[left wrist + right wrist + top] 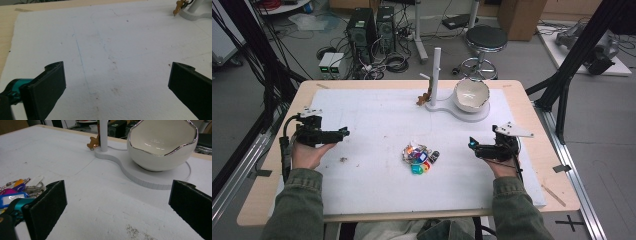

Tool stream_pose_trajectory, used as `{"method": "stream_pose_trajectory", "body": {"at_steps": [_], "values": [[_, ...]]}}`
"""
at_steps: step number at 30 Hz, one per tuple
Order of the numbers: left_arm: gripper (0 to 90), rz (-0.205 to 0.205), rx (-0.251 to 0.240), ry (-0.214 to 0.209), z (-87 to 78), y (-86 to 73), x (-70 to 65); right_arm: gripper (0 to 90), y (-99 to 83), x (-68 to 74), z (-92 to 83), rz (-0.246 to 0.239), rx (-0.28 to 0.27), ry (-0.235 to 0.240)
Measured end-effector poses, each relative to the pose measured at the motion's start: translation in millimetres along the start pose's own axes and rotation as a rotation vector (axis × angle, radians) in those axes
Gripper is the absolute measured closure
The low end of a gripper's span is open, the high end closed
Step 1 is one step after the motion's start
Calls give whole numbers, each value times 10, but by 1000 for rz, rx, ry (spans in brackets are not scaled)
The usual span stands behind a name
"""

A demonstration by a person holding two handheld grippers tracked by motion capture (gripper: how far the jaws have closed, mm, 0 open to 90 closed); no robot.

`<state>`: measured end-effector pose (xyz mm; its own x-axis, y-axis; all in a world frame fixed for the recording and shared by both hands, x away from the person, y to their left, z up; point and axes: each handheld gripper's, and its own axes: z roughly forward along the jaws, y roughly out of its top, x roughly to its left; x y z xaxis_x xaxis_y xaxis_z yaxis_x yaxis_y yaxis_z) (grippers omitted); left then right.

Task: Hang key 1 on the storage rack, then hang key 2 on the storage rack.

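A person sits at a wooden table (272, 200) covered by a white mat (377, 115), seen from above. Both forearms, in olive-green sleeves, come in from the bottom edge. Each hand holds a black two-jaw gripper low over the mat.

The left gripper (343, 133) is at the left side of the mat and points toward the middle. In the left gripper view its jaws stand wide apart with nothing between them but bare, lightly stained mat.

The right gripper (472, 143) is at the right side of the mat and points left, toward the middle. In the right gripper view its jaws are also wide apart and hold nothing.

Between the two grippers, near the centre of the mat, lies a bunch of keys (419, 156) with coloured plastic tags in blue, purple, yellow and white. It is nearer the right gripper, yet clear of it, and well apart from the left one. In the right gripper view the bunch sits just beyond the left-hand jaw.

At the far edge of the mat stands a white stand (452, 111) with a flat base. An upright post (436, 75) rises from its left end, and a small brown key-shaped tag (423, 98) hangs beside the post. A white bowl (471, 95) with a wavy, silver-edged rim sits on its right end.
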<state>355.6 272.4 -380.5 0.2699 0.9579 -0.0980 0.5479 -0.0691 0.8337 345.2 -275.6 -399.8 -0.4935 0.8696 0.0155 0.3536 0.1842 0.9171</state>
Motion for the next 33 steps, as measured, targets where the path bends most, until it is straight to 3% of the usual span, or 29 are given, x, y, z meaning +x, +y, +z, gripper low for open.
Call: {"method": "stream_pose_trajectory", "body": {"at_steps": [6,14,33], "values": [[17,38,-30,29,-101,-221,159,6,1,8,22,3,17,15],[17,-32,-55,36,-175,-349,278,6,35,50,48,2,15,65],[17,-45,-28,27,-149,-403,341,6,153,323,176,-36,44,160]]}}
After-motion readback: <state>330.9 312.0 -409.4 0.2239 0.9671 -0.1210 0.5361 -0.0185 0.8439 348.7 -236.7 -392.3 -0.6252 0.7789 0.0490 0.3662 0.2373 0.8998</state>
